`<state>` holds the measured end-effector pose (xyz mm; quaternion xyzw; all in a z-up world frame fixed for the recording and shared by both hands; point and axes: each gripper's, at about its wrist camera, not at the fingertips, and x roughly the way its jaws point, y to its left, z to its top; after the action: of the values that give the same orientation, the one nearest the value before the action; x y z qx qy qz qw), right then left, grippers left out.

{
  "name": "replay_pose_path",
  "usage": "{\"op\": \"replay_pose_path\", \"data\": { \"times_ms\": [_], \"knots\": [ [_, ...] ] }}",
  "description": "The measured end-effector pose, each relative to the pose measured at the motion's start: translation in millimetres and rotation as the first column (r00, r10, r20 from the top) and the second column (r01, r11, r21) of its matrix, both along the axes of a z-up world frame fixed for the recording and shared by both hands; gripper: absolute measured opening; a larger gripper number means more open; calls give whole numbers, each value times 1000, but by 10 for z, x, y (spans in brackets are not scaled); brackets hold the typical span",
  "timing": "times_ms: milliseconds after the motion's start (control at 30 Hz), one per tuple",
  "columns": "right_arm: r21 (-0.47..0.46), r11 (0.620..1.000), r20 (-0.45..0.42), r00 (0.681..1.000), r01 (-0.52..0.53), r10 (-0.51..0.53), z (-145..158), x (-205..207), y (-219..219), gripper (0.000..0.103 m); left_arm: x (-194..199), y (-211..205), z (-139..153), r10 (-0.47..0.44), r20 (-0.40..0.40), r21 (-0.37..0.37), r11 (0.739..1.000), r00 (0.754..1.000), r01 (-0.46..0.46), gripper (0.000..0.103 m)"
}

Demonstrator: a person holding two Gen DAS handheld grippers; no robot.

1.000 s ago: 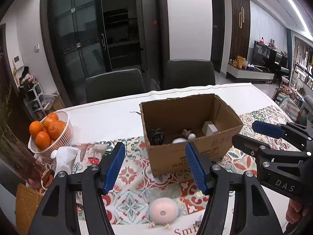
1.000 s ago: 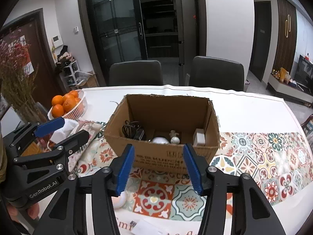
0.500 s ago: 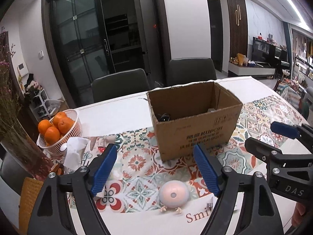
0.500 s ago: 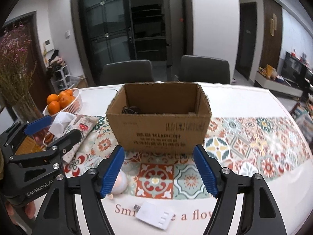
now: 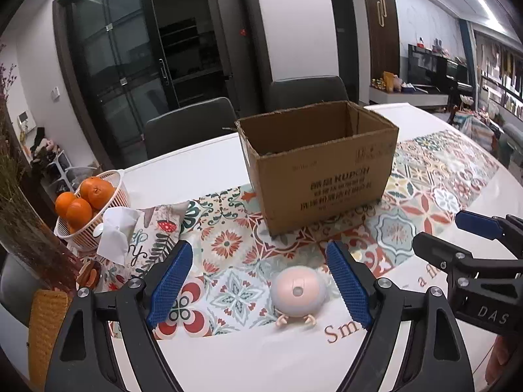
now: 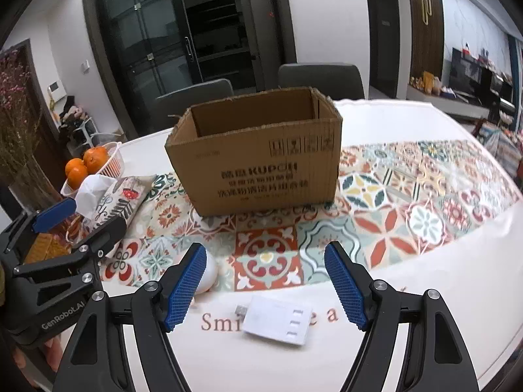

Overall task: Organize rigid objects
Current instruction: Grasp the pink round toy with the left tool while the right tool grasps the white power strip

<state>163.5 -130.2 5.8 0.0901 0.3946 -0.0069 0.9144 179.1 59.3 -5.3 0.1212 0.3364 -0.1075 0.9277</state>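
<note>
An open cardboard box stands on the patterned table runner. A round pink toy with small feet lies on the runner's near edge, between and just below the fingers of my left gripper, whose jaws are opening and touch nothing. My right gripper is open above a flat white USB hub lying on the white table. The pink toy peeks out behind the right gripper's left finger. Each gripper shows at the edge of the other's view: the right gripper, the left gripper.
A white basket of oranges, a tissue and a floral pouch sit at the left. A vase of dried flowers and a woven mat stand at the near left. Two dark chairs are behind the table.
Both grippers came down and back from over the box towards the table's near edge, and both jaws widened. The box's inside is out of sight; the pink toy and USB hub appear closer.
</note>
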Motion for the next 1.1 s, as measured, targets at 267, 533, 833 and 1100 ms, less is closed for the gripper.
{"op": "replay_pose_path", "data": {
  "times_ms": [267, 533, 833, 1100],
  "knots": [
    [27, 997, -41, 996, 76, -75, -238, -150, 60, 81, -28, 43, -242, -57, -37, 29, 998, 998, 58, 84],
    [42, 994, -101, 990, 100, -95, -490, -216, 68, 85, -44, 8, -482, -101, -73, 59, 993, 992, 105, 84],
    [36, 993, -187, 977, 112, -103, -750, -237, 101, 87, 41, -40, -768, -164, -151, 61, 983, 975, 175, 84],
    [44, 992, -264, 959, 115, -100, -959, -188, 131, 90, 131, -76, -903, -214, -173, 74, 970, 961, 230, 84]
  ]
}}
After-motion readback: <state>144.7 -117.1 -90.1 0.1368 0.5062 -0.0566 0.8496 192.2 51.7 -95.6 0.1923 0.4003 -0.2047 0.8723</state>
